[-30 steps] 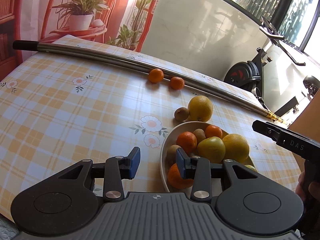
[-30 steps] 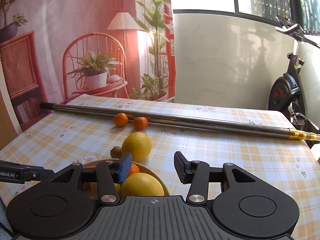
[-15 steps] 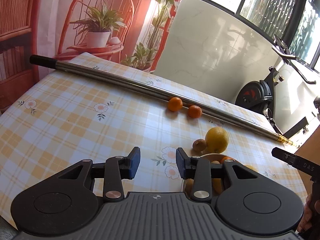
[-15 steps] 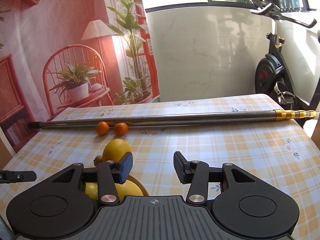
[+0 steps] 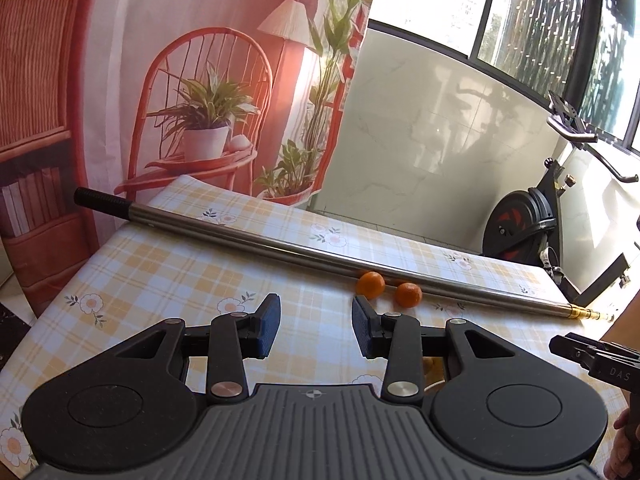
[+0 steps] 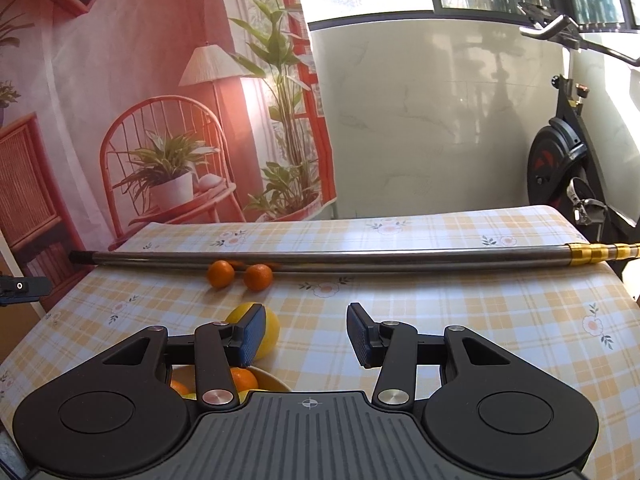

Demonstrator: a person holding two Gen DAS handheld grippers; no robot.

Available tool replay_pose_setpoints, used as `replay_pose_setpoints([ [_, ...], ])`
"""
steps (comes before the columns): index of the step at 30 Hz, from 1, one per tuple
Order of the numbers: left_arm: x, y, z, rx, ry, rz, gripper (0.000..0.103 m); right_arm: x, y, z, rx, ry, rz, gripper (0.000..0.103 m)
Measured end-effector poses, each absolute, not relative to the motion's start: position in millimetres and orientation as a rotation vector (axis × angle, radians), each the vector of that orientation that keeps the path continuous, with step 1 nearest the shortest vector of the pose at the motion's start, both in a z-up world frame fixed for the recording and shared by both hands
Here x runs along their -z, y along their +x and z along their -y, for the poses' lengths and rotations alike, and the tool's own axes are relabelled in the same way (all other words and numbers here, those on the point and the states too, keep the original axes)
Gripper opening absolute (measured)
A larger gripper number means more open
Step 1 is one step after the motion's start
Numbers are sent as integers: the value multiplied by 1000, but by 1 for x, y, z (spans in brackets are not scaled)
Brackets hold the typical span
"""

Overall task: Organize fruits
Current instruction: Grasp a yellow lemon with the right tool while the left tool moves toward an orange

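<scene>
Two small oranges (image 5: 370,284) (image 5: 409,294) lie against a long metal pole (image 5: 320,256) on the far side of the checked tablecloth. My left gripper (image 5: 315,330) hangs open above the cloth, nothing between its blue pads, well short of them. In the right wrist view the same oranges (image 6: 220,274) (image 6: 258,277) lie ahead. A large yellow citrus (image 6: 269,330) sits just behind the left pad of my open, empty right gripper (image 6: 306,338). The cream bowl (image 6: 276,381), holding an orange (image 6: 244,380) and other fruit, is mostly hidden under that gripper.
The pole (image 6: 320,258) spans the table's far side, with a gold tip (image 6: 596,254) at the right. A printed backdrop hangs behind the table, and an exercise bike (image 6: 560,160) stands at the right. The right gripper's tip (image 5: 592,360) shows at the left view's right edge.
The left gripper has risen and tilted up, so the bowl of fruit has dropped out of its view. The right gripper has shifted and rolled slightly; the bowl sits lower in its view.
</scene>
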State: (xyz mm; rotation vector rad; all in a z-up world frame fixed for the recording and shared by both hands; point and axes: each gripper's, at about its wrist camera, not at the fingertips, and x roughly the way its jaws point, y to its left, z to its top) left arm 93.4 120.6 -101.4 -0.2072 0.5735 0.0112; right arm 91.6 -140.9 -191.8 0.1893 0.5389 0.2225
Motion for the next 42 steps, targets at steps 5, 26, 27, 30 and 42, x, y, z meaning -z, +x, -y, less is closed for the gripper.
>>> replay_pose_setpoints([
  [5, 91, 101, -123, -14, -190, -558, 43, 188, 102, 135, -268, 176, -548, 42],
  [26, 115, 132, -122, -9, -216, -651, 49, 219, 185, 95, -439, 183, -820, 43],
  [27, 117, 135, -121, -8, -217, -657, 49, 222, 190, 93, -437, 192, -840, 43],
  [30, 119, 140, -120, -3, -216, -664, 49, 229, 203, 89, -433, 216, -878, 43],
  [42, 131, 159, -109, 35, -194, -702, 50, 243, 236, 84, -407, 291, -964, 49],
])
